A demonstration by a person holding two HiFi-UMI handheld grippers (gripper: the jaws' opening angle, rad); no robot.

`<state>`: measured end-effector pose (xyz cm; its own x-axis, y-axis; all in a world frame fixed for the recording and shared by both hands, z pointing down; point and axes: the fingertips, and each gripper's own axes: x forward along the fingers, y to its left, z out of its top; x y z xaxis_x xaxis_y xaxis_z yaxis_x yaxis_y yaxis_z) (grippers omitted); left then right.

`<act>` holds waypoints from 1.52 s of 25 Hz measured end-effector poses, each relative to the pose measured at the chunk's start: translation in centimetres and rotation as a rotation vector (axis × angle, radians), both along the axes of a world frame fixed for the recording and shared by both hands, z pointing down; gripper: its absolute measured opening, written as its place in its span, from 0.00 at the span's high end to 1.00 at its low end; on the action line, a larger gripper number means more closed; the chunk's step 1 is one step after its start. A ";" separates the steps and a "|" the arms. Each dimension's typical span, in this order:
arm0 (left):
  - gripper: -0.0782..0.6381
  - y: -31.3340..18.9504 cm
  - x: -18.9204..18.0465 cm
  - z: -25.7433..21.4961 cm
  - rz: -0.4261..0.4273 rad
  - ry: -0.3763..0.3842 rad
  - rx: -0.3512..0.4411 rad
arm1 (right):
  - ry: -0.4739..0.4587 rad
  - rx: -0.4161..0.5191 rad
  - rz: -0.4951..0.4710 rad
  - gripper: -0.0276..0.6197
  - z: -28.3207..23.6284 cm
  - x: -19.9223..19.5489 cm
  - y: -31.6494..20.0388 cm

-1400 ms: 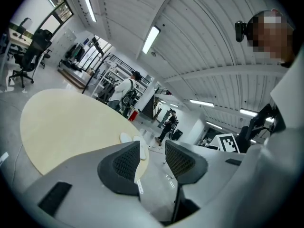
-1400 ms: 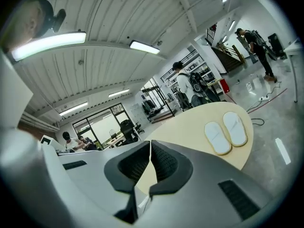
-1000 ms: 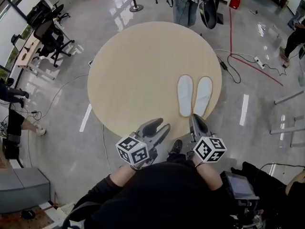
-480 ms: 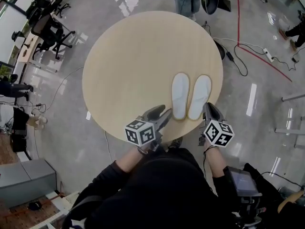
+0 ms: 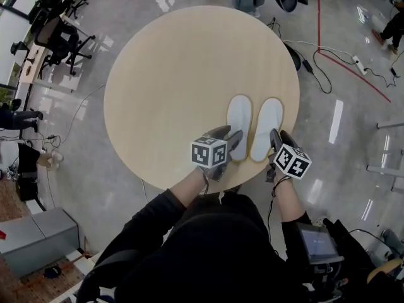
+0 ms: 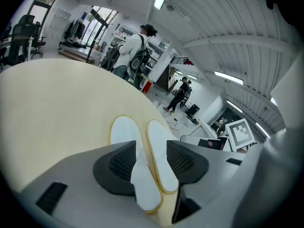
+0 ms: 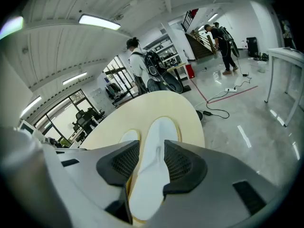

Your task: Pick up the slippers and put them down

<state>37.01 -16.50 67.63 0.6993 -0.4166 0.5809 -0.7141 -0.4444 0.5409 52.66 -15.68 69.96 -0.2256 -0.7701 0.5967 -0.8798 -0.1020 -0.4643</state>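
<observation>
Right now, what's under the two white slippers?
The round tan table; both slippers lie flat on it, side by side. The tabletop right beneath them is covered, so anything tucked there cannot be seen.

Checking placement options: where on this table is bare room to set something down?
The table is bare from its far and left rim across to the two slippers. Crowded only at the near right edge, where the left gripper and right gripper, jaws just opening, each straddle a slipper heel.
</observation>
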 end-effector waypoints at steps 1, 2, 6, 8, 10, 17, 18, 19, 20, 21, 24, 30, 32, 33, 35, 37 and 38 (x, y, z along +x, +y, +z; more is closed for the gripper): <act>0.62 -0.4 0.2 0.7 0.003 -0.008 -0.016 | -0.007 -0.014 -0.001 0.72 0.5 -0.2 -0.3; 0.62 -0.8 0.2 1.4 0.001 -0.014 -0.035 | -0.014 -0.025 -0.004 0.72 1.0 -0.4 -0.7; 0.62 -2.2 1.1 4.9 -0.025 -0.045 -0.106 | -0.013 -0.058 -0.021 0.72 3.1 -0.4 -2.0; 0.62 -3.1 1.7 6.2 -0.026 -0.061 -0.113 | 0.000 -0.063 -0.022 0.72 3.7 -0.2 -2.9; 0.62 -3.4 1.9 7.0 -0.010 -0.074 -0.104 | 0.005 -0.064 -0.024 0.72 4.1 -0.6 -3.3; 0.65 -3.1 2.5 8.7 0.032 -0.135 -0.113 | -0.025 -0.106 -0.033 0.75 5.1 -1.2 -3.4; 0.69 -3.2 2.5 8.8 0.031 -0.138 -0.116 | -0.031 -0.112 -0.034 0.78 5.2 -1.2 -3.5; 0.77 -3.3 2.5 8.9 0.030 -0.137 -0.119 | -0.035 -0.118 -0.035 0.83 5.3 -1.2 -3.5; 0.83 -3.4 2.5 9.0 0.030 -0.132 -0.124 | -0.041 -0.123 -0.037 0.88 5.4 -1.2 -3.5; 0.84 -3.4 2.4 9.0 0.030 -0.125 -0.128 | -0.047 -0.126 -0.040 0.90 5.4 -1.3 -3.6; 0.85 -3.5 2.1 8.6 0.028 -0.102 -0.134 | -0.065 -0.121 -0.053 0.91 5.0 -1.7 -3.6; 0.85 -3.8 0.3 6.4 0.002 -0.097 -0.072 | -0.112 -0.074 -0.078 0.92 2.7 -2.7 -3.6; 0.85 -3.8 -0.8 5.0 -0.009 -0.086 -0.041 | -0.134 -0.052 -0.097 0.92 1.4 -3.6 -3.5; 0.85 -3.7 -1.4 4.2 -0.020 -0.070 -0.031 | -0.143 -0.042 -0.113 0.92 0.6 -4.2 -3.3; 0.85 -2.8 -2.7 2.6 -0.048 -0.029 -0.018 | -0.157 -0.024 -0.148 0.92 -0.7 -5.5 -2.4; 0.85 -1.4 -4.0 1.2 -0.077 0.009 -0.011 | -0.169 -0.011 -0.182 0.92 -2.0 -6.6 -0.9; 0.85 -0.6 -4.7 0.5 -0.093 0.025 -0.010 | -0.174 -0.005 -0.198 0.92 -2.7 -7.2 -0.2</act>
